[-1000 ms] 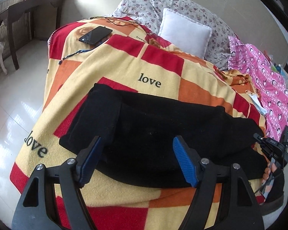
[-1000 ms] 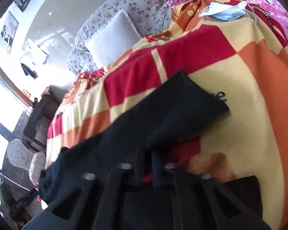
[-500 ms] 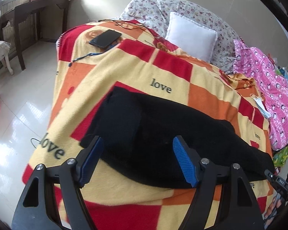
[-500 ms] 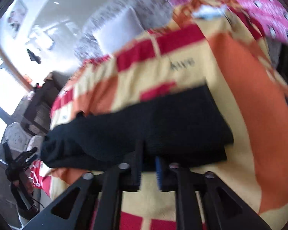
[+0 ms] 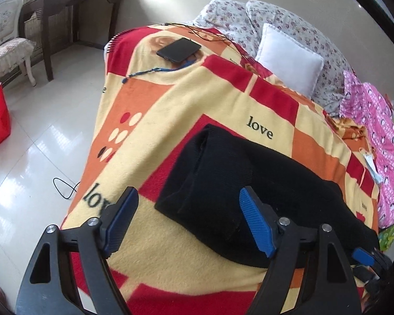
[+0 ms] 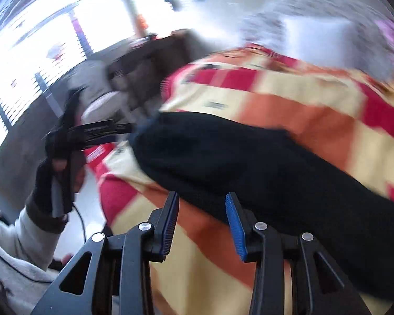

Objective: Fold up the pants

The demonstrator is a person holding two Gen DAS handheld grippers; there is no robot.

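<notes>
Pants (image 5: 239,191) of thick black fabric are seen lying across the checked blanket (image 5: 197,99) that covers the bed, already doubled into a long band whose folded end points toward the blanket's floor-side edge. The cloth is judged soft and limp, fairly heavy for its bulk and not slippery against the fleece; it is likely to sag wherever it is not supported, so it is best taken at the corners of the folded end, with both layers pinched together.

The left gripper (image 5: 186,218) is held just over the near edge of the blanket, its blue pads spread wide with nothing between them; its jaws have just been opening a little further. The right gripper (image 6: 201,223) is seen above the blanket beside the other stretch of the pants, its jaws parted and empty; they have just been opening, and no cloth is caught in them. This view is smeared by motion.

Toward the head of the blanket a dark phone (image 5: 178,50) lies with a blue cord (image 5: 155,70) beside it, and beyond the blanket a white cushion (image 5: 289,61) leans on flowered pillows.
</notes>
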